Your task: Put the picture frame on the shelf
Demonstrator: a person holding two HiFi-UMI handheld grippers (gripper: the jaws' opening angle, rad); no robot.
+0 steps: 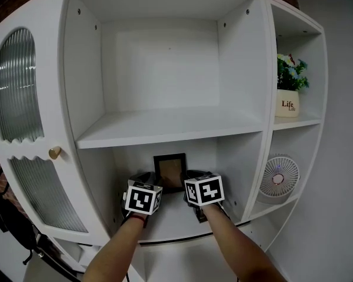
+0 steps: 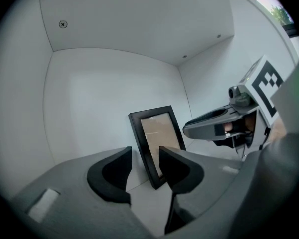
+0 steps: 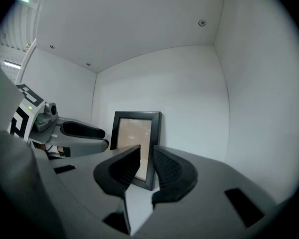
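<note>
Left gripper (image 2: 145,153) has its jaws standing wide with nothing pinched; only bare shelf board lies between the pads. Right gripper (image 3: 147,151) shows a narrower gap, and as far as its own view tells its pads do not press on anything either.

Straight ahead of both stands the picture frame (image 2: 157,138), black-edged, on the lower shelf (image 1: 173,217) of the middle bay. It is upright, long axis vertical, leaning back against the rear wall (image 2: 89,108). Seen from the head view, the frame (image 1: 169,170) sits between the two grippers and beyond them. Its left edge lines up with the left gripper's gap and its right edge (image 3: 153,148) with the right gripper's gap.

Neither hand looks clearly nearer; the right one seems slightly deeper in the bay. With the frame placed and free of both, I judge the job nearly done. What remains is drawing both grippers straight back, away from the frame, without nudging its lower edge.

Further out, the side bay holds a potted plant (image 1: 289,93) above a small fan (image 1: 277,178)
</note>
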